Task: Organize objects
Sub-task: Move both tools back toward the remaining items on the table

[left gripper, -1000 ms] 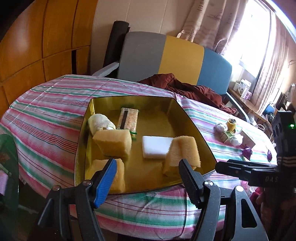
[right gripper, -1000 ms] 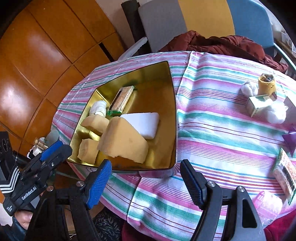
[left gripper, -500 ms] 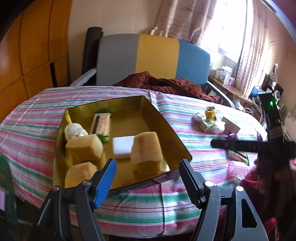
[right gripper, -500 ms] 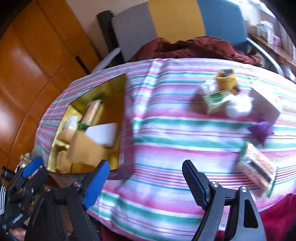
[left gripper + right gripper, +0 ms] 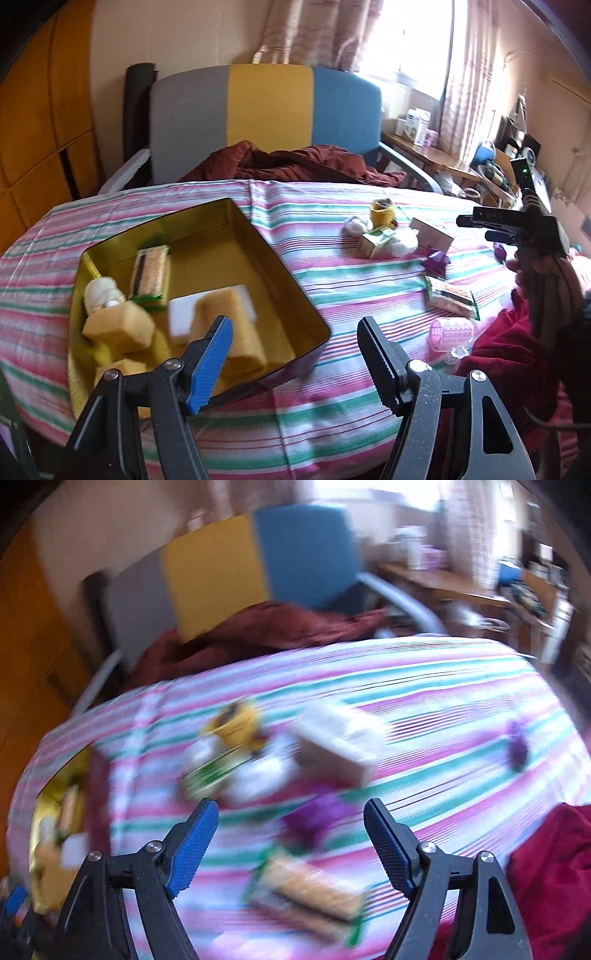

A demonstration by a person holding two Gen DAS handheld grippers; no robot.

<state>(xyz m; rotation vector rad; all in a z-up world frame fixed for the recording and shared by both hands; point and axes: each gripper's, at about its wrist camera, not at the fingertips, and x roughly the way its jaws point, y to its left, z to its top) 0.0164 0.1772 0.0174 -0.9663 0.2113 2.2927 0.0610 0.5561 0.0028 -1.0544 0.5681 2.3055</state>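
A gold tin [image 5: 258, 236] on the striped tablecloth holds several yellow sponges [image 5: 118, 326], a white sponge [image 5: 181, 314], a wafer packet [image 5: 149, 273] and a white roll [image 5: 101, 295]. My left gripper [image 5: 295, 354] is open and empty above the tin's near right corner. My right gripper [image 5: 291, 842] is open and empty over a wafer packet [image 5: 314, 893] and a purple object [image 5: 317, 819]; that view is blurred. In the left wrist view the right gripper's body [image 5: 517, 225] shows at the right, its fingertips out of view.
Loose on the cloth are a yellow cup [image 5: 382, 212], a small green box [image 5: 376, 240], a white box [image 5: 430, 234], cotton balls [image 5: 352, 225], a pink roller [image 5: 452, 334] and a second wafer packet [image 5: 448, 297]. A chair [image 5: 266, 110] with a red cloth stands behind.
Both views have swung right, away from the tin towards the loose objects. The right gripper has moved over the wafer packet and purple object. Both grippers stay open.
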